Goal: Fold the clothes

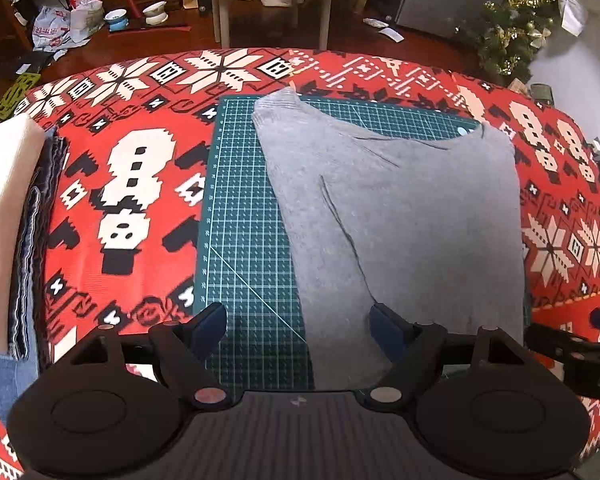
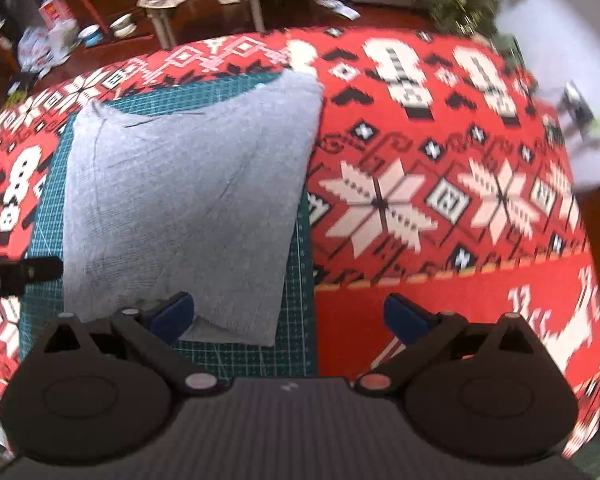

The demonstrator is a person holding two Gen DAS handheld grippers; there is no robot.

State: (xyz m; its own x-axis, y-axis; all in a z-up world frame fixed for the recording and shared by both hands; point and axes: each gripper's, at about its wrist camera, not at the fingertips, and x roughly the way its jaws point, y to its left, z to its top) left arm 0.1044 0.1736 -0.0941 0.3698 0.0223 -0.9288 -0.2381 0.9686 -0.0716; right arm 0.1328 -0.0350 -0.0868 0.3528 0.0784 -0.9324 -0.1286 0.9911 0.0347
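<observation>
Left wrist view: the left gripper (image 1: 298,330), jaws spread and empty, hovers over the partly folded grey knit garment (image 1: 392,216) on the green gridded cutting mat (image 1: 240,208).

Right wrist view: the right gripper (image 2: 288,316), likewise released, straddles the garment's near corner. Pinching only one layer would likely undo the fold.

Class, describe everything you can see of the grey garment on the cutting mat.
The grey garment is a soft, knit-looking top lying flat and partly folded on the green cutting mat, a ribbed cuff or hem at its far left corner. Faint creases cross it. Its right edge overhangs the mat onto the red patterned cloth. The left gripper and right gripper are open at its near edge, neither gripping it.
</observation>
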